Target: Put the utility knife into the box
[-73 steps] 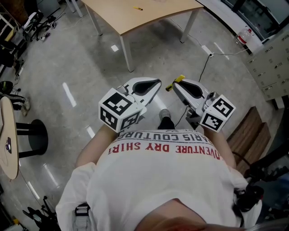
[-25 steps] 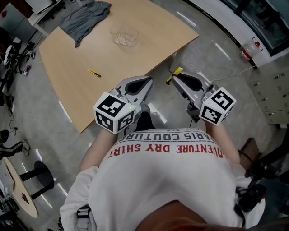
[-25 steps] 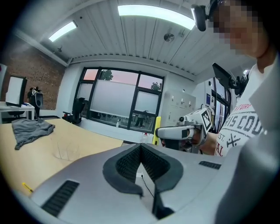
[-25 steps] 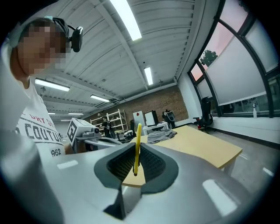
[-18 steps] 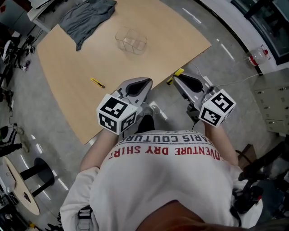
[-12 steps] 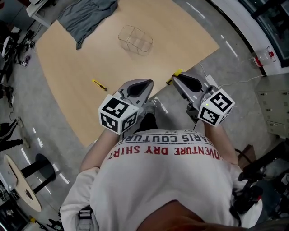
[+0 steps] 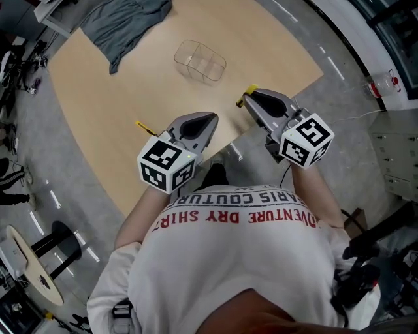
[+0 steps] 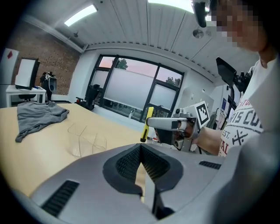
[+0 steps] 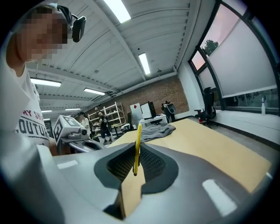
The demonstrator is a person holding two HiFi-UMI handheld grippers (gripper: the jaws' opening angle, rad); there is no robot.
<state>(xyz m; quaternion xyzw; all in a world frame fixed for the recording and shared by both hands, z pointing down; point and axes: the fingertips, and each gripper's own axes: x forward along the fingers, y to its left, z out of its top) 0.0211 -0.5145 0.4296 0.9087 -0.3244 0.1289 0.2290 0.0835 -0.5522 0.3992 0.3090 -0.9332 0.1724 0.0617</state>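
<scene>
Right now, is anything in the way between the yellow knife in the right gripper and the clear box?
Nothing visible does. The right gripper is shut on the utility knife, and only bare table lies between it and the clear box. The grey cloth lies off to the left of that path.

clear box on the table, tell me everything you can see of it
The clear box is a small, open-topped container of see-through material, plastic by its look, with rounded corners. Thin inner walls seem to split it into compartments, and nothing shows inside them. It stands upright on the tan table, out past both grippers and to the right of the grey cloth. Only the tabletop touches it.
</scene>
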